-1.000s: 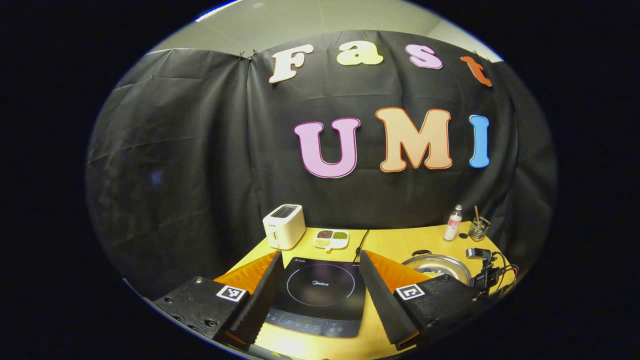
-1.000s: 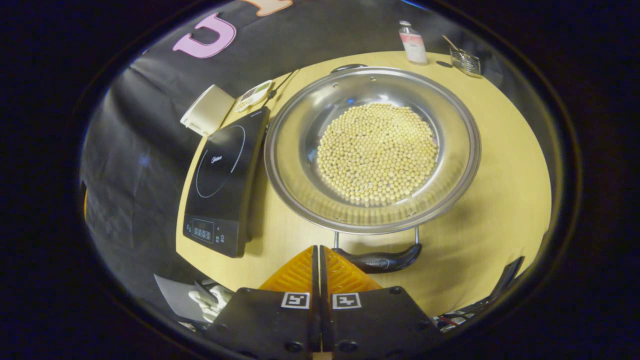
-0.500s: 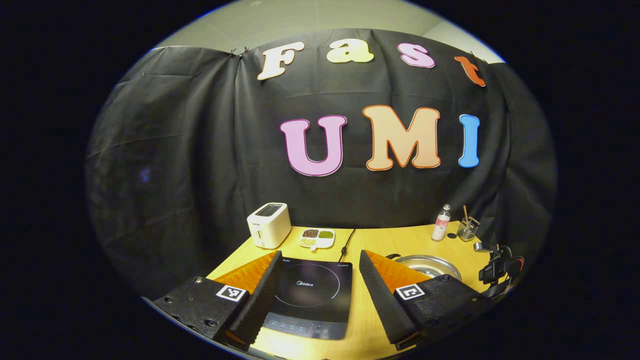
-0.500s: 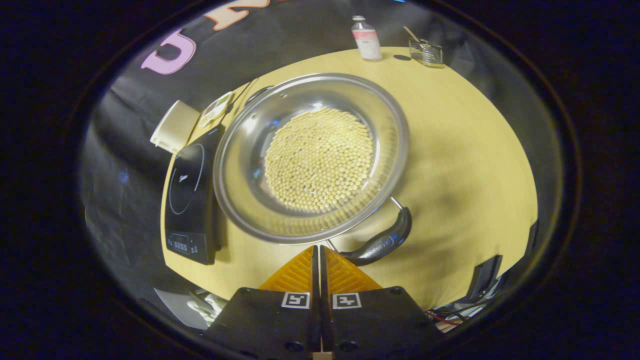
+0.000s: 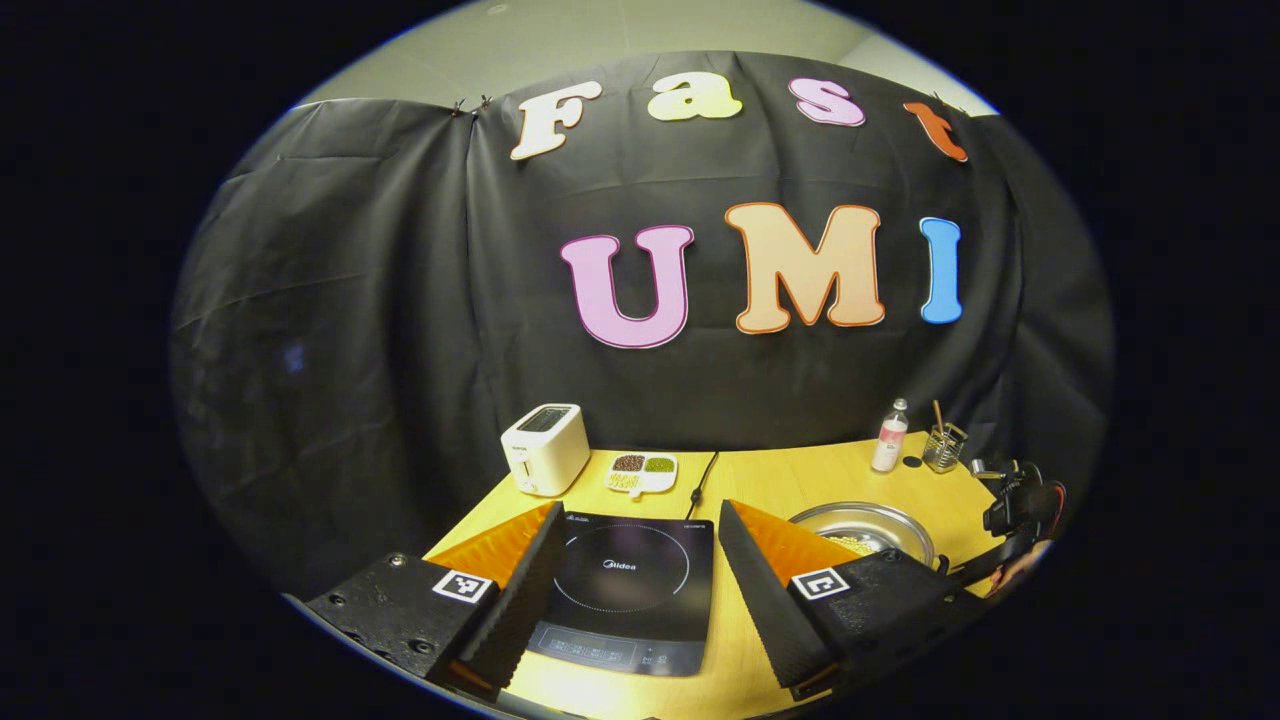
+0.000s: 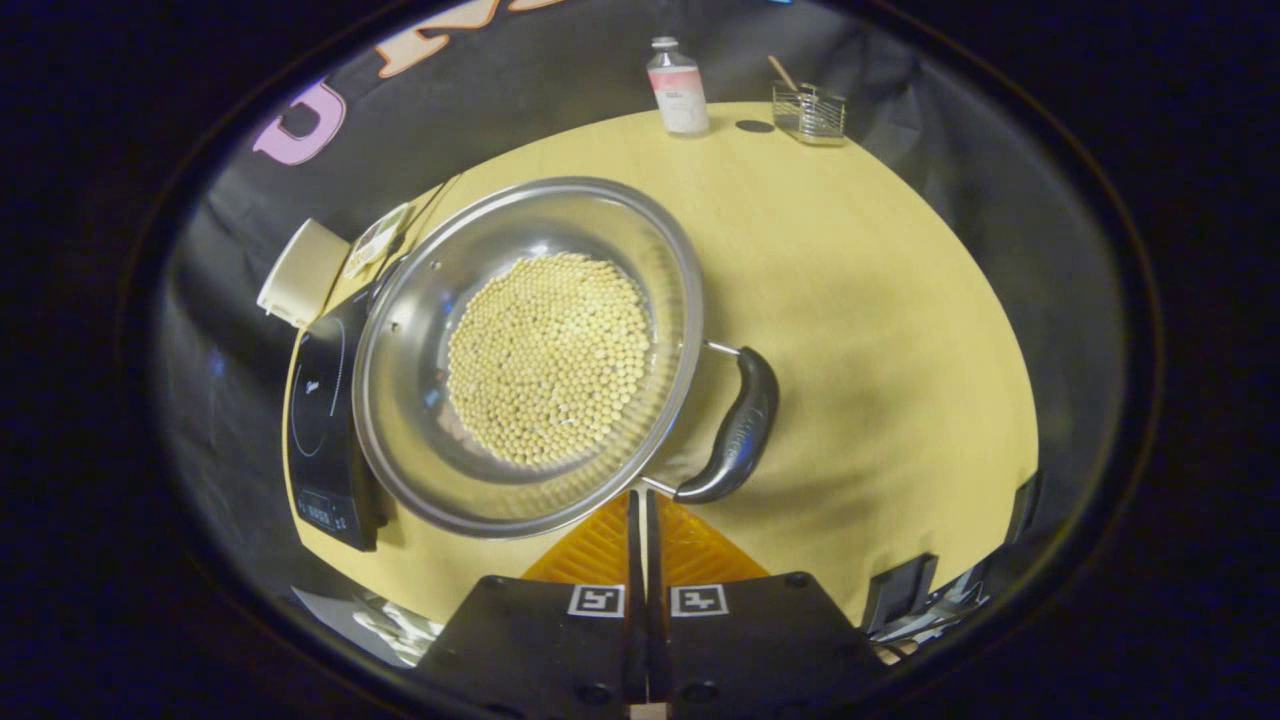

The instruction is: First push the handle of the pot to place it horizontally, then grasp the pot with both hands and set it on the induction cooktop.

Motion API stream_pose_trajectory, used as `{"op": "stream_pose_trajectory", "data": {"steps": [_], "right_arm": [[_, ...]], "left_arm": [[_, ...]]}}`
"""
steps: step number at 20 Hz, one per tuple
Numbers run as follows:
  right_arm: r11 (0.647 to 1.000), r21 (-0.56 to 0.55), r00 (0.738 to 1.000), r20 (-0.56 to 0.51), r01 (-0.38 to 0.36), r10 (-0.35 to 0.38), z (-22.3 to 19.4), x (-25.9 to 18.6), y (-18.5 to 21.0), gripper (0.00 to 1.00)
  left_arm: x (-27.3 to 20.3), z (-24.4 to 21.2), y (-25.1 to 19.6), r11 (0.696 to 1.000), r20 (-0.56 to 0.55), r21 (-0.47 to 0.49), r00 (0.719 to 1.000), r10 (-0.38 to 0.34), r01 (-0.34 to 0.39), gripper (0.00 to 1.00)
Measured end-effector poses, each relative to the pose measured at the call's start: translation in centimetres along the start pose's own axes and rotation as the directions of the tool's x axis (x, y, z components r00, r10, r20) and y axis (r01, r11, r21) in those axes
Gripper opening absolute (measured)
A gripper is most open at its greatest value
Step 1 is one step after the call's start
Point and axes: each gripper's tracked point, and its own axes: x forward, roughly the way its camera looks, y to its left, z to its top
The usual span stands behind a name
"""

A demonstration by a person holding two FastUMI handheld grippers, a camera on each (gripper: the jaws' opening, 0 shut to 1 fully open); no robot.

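Right gripper (image 6: pixel 641 500), fingers pressed together on nothing, points at the pot (image 6: pixel 525 350) just ahead; beans (image 6: pixel 548 372) fill it. Its handle (image 6: pixel 735 428) juts right, long axis running away. Left gripper (image 5: pixel 635 555), spread wide, frames the cooktop (image 5: pixel 628 590).

pot (image 6: pixel 400 400): we see bright silver steel, mirror-shiny on the inner wall
beans (image 6: pixel 548 372): we see pale yellow beads, a close dotted pattern in the pot
handle (image 6: pixel 735 430): we see glossy black, right of the pot
induction cooktop (image 5: pixel 625 590): we see black glass with a thin pale ring; left of the pot
table (image 6: pixel 880 330): we see light yellow wood grain
toaster (image 5: pixel 544 448): we see cream white, behind the cooktop
divided dish (image 5: pixel 641 473): we see white, holding brown, green and yellowish fillings
bottle (image 6: pixel 677 85): we see clear with a pinkish label, behind the pot
wire holder (image 6: pixel 808 108): we see a silvery mesh
markers on the gripper bodies (image 6: pixel 596 600): we see black-and-white squares
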Motion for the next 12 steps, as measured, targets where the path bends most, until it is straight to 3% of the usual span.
{"op": "stream_pose_trajectory", "data": {"steps": [12], "right_arm": [[0.997, -0.073, 0.998, 0.042, 0.041, -0.038, 5.6, 1.2, -3.1, 0.03]], "left_arm": [[0.5, -1.7, -1.4, 1.000, -0.062, -0.003, 0.998, 0.026, -0.026, 0.94]]}}
